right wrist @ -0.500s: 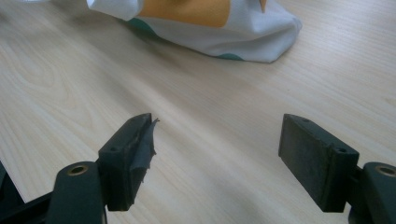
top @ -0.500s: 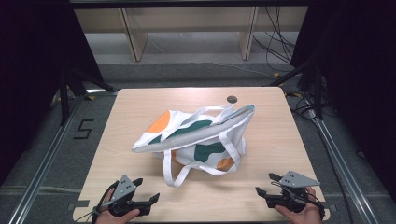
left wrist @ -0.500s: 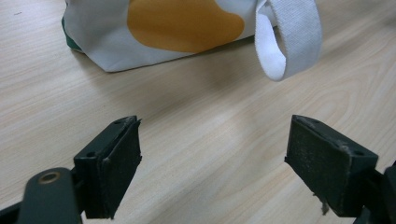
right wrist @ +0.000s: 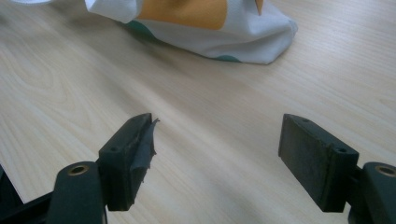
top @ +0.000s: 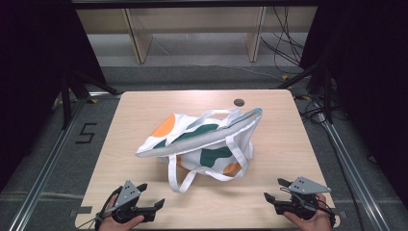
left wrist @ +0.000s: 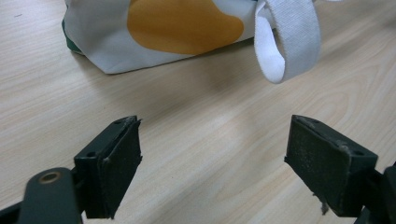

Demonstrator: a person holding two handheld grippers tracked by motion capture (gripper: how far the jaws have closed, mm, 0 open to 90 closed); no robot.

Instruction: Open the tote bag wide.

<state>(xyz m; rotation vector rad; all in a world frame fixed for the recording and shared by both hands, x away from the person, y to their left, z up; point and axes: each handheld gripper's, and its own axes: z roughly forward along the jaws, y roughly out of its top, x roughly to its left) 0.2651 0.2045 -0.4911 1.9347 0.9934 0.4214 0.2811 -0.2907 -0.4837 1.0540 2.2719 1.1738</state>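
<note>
Crumpled mid-worktop (top: 144, 103), the white tote bag (top: 202, 142) shows orange and green patches, its strap (top: 180, 180) looping forward. Both the left hand-held gripper (top: 150, 195) and right hand-held gripper (top: 275, 189) are released, well apart from it.

Black tongs (top: 150, 195), grey three-cornered plates, frayed pads (right wrist: 144, 140).

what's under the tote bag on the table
The tote bag lies on its side on the bare wooden table, one white handle loop spilling onto the wood toward the person. Whatever might sit beneath or inside the bag is covered by its fabric.
</note>
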